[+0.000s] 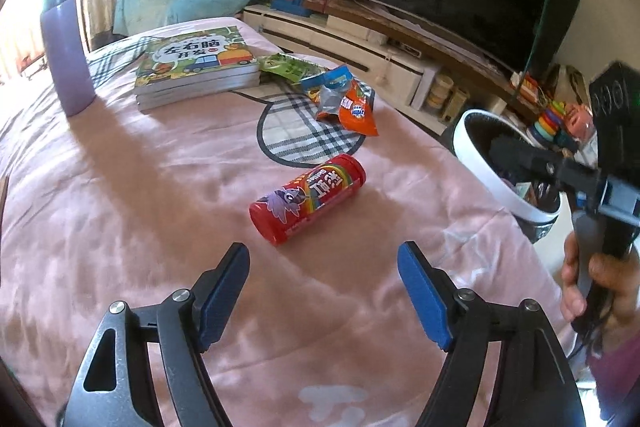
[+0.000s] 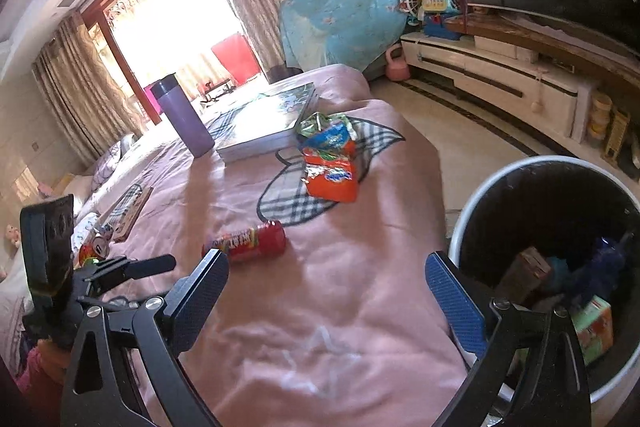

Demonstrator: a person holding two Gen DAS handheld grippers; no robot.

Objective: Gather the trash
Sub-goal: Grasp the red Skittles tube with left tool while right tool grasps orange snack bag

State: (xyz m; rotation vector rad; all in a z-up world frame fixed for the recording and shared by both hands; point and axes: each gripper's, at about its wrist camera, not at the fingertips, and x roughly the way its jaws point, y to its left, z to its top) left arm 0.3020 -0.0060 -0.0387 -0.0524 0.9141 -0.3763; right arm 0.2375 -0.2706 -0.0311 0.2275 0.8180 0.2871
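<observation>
Lying on a pink quilted bed (image 1: 132,211), left to right: purple cylindrical flask (image 1: 66,61) with dark lid, upright; stack of glossy books (image 1: 196,69); heap of crinkled foil snack wrappers (image 1: 340,97), green, blue, orange; red plastic candy tube (image 1: 308,205) on its side, apart from both tools. Beside the bed's right edge: round white bin (image 2: 532,163), dark inside, holding a brown carton, a green-orange carton, blue crumpled material; contents legible in right wrist view only. Seen in right view alone: drink can (image 2: 96,249) at far left. Left hand-held gripper (image 1: 324,259): blue ribbed pads spread, nothing between. Right hand-held gripper (image 2: 328,271): spread, nothing between.
</observation>
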